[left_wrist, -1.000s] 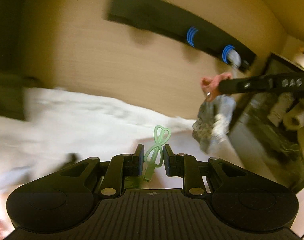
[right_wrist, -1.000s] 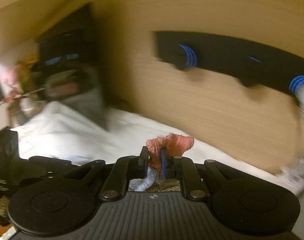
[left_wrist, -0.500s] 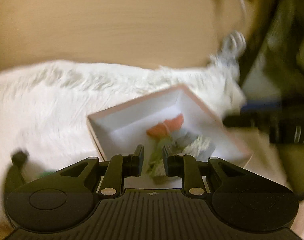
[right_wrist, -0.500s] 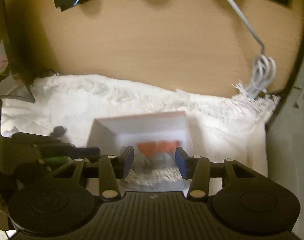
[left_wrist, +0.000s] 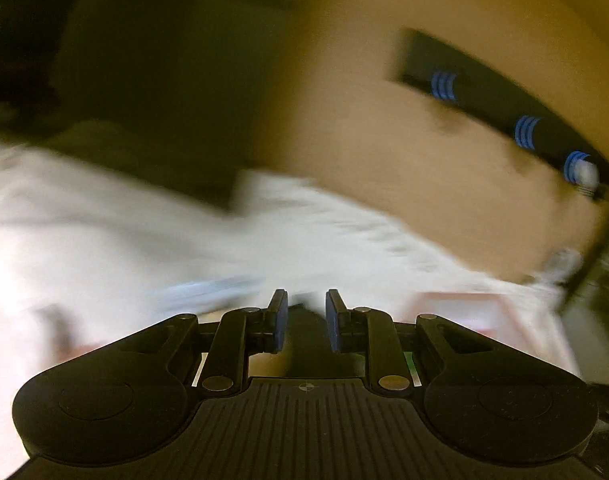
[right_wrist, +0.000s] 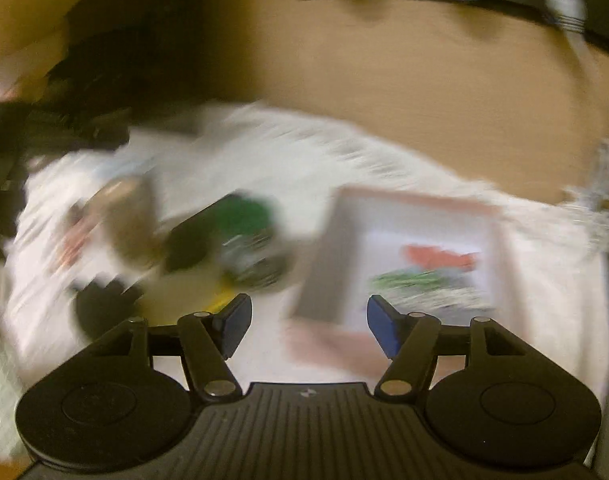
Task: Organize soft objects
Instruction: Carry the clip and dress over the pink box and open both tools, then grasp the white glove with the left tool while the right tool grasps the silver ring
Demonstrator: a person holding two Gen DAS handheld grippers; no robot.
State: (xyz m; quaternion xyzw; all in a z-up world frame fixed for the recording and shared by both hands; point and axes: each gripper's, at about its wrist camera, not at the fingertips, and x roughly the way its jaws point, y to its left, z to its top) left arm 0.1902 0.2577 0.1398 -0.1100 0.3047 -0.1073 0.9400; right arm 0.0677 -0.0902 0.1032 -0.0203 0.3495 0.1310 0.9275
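Lying on the white rug (right_wrist: 288, 168), the box (right_wrist: 500, 248) holds red cloth (right_wrist: 436, 258) and green item (right_wrist: 408, 280) | right hand-held gripper (right_wrist: 308, 326) wide, empty | left hand-held gripper (left_wrist: 305, 326) narrowly apart, empty

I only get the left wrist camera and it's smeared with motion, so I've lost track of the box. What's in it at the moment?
Observer: The right wrist view shows the box on the white blanket, with an orange cloth lying inside.
Operator: Anything else in there?
Observer: A green item lies just in front of the orange cloth, with a pale grey piece below it; blur hides what they are.
Operator: Is the right gripper carrying something?
Observer: No. The right gripper is wide open and empty, above the box's near left corner.
Operator: What's left outside the box?
Observer: A blurred dark green lump sits on the blanket, left of the box.
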